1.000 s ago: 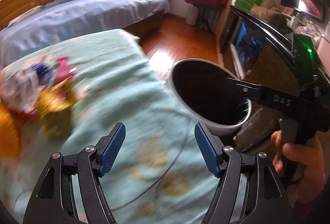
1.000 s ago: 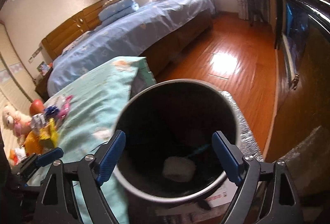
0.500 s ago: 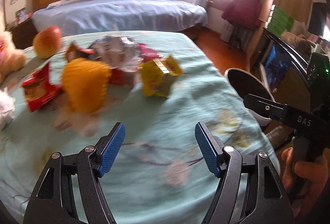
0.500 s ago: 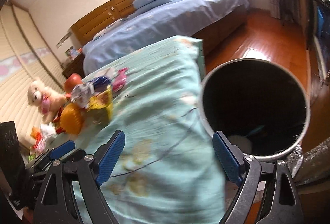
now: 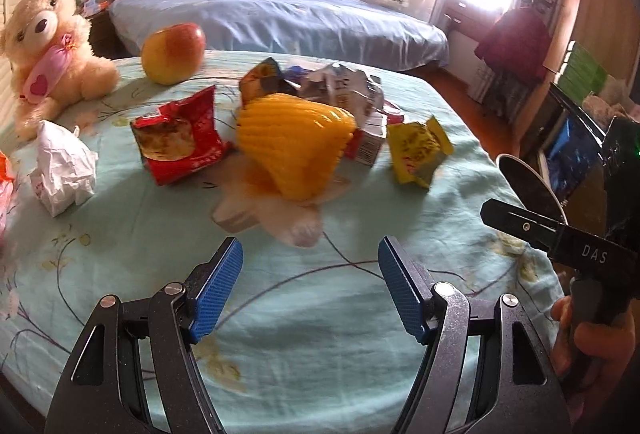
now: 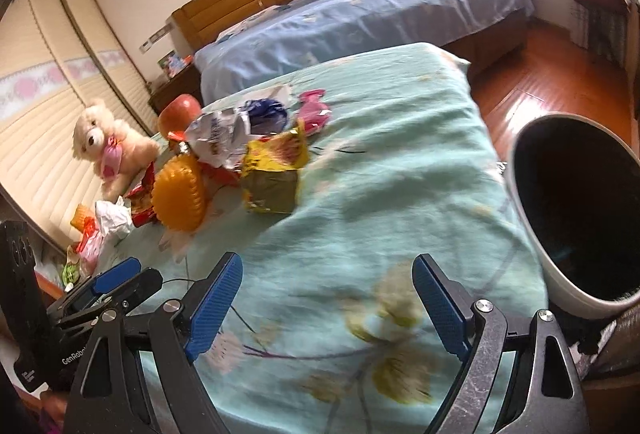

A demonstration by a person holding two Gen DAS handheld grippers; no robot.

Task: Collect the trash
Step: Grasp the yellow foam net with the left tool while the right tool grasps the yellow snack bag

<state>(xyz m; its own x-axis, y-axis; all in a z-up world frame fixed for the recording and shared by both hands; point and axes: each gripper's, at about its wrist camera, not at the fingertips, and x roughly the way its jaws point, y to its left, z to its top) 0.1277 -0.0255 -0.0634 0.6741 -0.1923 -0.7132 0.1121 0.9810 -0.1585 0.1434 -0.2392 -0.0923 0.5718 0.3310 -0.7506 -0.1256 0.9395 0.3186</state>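
Trash lies on a teal flowered cloth (image 5: 360, 314): a red snack bag (image 5: 178, 140), a yellow wrapper (image 5: 418, 150), a silver crumpled bag (image 5: 344, 94), a crumpled white paper (image 5: 62, 162) and an orange ribbed plastic piece (image 5: 292, 142). The yellow wrapper (image 6: 276, 170) and orange piece (image 6: 178, 194) also show in the right wrist view. A white bin (image 6: 576, 218) with a dark inside stands at the right, beside the cloth's edge. My left gripper (image 5: 310, 290) is open and empty, short of the orange piece. My right gripper (image 6: 326, 302) is open and empty over the cloth, left of the bin.
An apple (image 5: 174, 52) and a teddy bear (image 5: 48, 46) sit at the far side of the cloth. A pink wrapper (image 6: 316, 110) lies behind the pile. A blue bed (image 5: 280, 22) stands beyond, with wooden floor (image 6: 532, 82) to the right.
Both grippers swung left, away from the bin and toward the trash pile. The bin slid to the right edge of both views. Both stayed open and empty.
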